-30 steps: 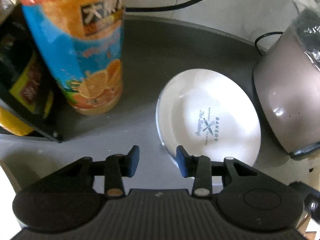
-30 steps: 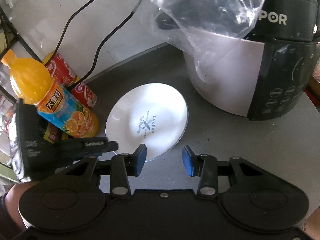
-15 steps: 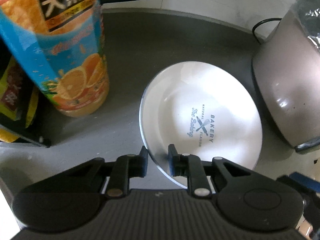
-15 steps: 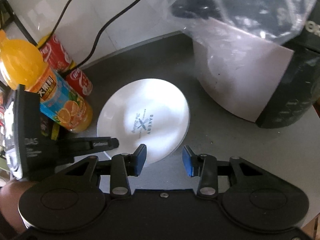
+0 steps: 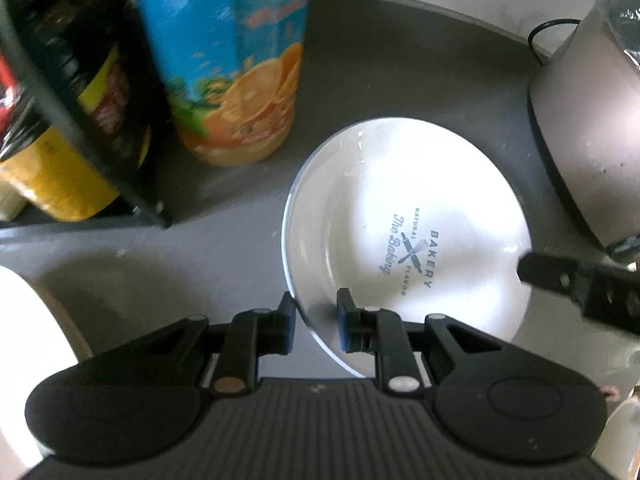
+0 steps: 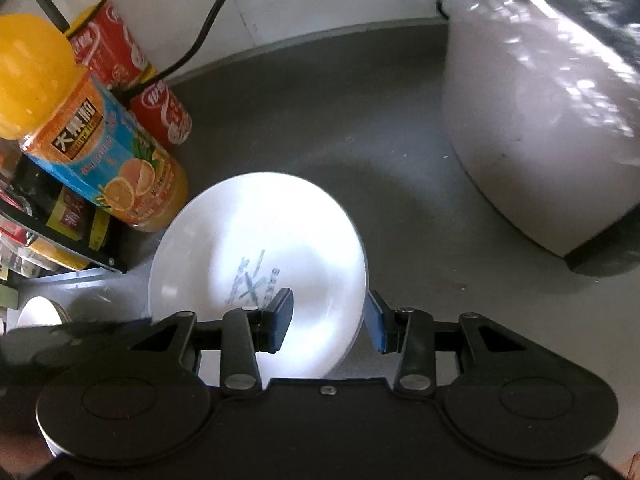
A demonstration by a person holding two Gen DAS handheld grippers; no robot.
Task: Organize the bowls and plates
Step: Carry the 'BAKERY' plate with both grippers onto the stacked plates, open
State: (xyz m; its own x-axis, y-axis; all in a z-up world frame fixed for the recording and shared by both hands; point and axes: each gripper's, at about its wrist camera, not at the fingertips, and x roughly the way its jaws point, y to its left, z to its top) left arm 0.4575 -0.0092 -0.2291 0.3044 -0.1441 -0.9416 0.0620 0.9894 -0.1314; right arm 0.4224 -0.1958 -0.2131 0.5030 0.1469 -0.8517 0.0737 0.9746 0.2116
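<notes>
A white plate (image 5: 404, 240) with a "Bakery" print lies on the grey counter (image 5: 380, 60). My left gripper (image 5: 314, 324) is shut on the plate's near left rim, one finger outside and one inside. In the right wrist view the plate (image 6: 256, 248) lies under my right gripper (image 6: 328, 322), which is open and straddles the plate's right rim, with the left finger over the plate and the right finger just outside the rim. The right gripper's fingertip also shows in the left wrist view (image 5: 560, 276) at the plate's right edge.
An orange juice bottle (image 6: 92, 148) and red cans (image 6: 160, 112) stand left of the plate beside a black rack (image 5: 80, 120) of bottles. A white rice cooker (image 6: 540, 140) under a plastic bag stands at the right. A white bowl (image 6: 38, 312) sits at the left edge.
My left gripper closed from open onto the plate's left rim. My right gripper moved forward and down, so that it now straddles the plate's right rim.
</notes>
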